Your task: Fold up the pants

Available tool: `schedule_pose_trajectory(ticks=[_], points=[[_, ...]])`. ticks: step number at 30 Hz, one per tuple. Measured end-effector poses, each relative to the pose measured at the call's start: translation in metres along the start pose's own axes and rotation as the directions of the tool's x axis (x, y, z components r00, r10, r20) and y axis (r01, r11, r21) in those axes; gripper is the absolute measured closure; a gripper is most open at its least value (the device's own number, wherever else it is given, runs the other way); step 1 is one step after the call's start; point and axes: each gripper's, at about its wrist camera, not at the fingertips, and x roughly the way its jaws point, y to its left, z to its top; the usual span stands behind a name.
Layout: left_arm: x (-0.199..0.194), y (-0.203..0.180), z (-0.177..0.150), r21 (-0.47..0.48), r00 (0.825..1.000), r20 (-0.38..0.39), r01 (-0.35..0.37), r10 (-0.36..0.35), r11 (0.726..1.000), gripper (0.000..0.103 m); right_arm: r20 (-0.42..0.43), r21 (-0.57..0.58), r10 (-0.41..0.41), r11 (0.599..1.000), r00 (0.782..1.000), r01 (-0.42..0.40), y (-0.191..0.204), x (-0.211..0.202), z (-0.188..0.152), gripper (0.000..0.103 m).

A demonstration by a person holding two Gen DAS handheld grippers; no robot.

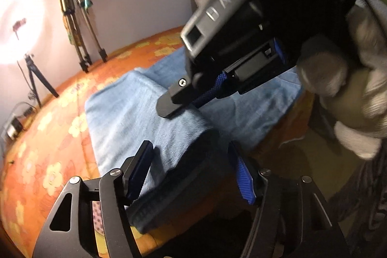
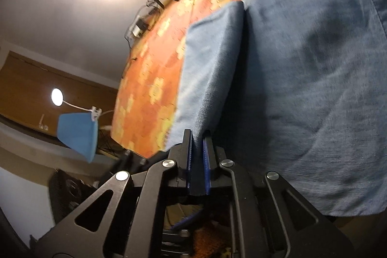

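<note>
Soft, limp denim pants [image 2: 302,69] lie folded on the bed [image 2: 154,79]: right tongs [image 2: 197,149] clamped on an edge fold, left tongs [image 1: 191,168] apart, straddling another, the likely best holds.

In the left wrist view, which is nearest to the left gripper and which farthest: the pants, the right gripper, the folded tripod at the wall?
1. The pants: their near edge lies between the open fingers of the left gripper.
2. The right gripper: above the cloth, mid-picture.
3. The folded tripod: leaning on the far wall, upper left.
</note>
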Motion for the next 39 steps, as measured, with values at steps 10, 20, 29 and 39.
schedule_pose_trajectory(ticks=[10, 20, 29, 39], points=[[0.002, 0.028, 0.006, -0.067, 0.998, 0.059, -0.024, 0.028, 0.997, 0.081, -0.003, 0.006, 0.055, 0.998, 0.998, -0.055, 0.011, -0.001, 0.011, 0.092], [-0.007, 0.034, 0.004, -0.093, 0.997, 0.073, 0.026, -0.019, 0.995, 0.087, 0.098, 0.027, -0.069, 0.997, 0.993, 0.067, -0.001, 0.001, 0.060, 0.051], [-0.017, 0.052, 0.000, -0.180, 0.994, 0.075, 0.088, -0.076, 0.980, 0.089, 0.084, 0.058, -0.164, 0.985, 0.983, 0.160, -0.003, 0.053, 0.115, 0.051], [-0.024, 0.062, 0.004, -0.228, 0.990, 0.082, 0.132, -0.116, 0.965, 0.091, 0.062, 0.052, -0.313, 0.949, 0.948, 0.310, -0.006, 0.067, 0.123, 0.053]])
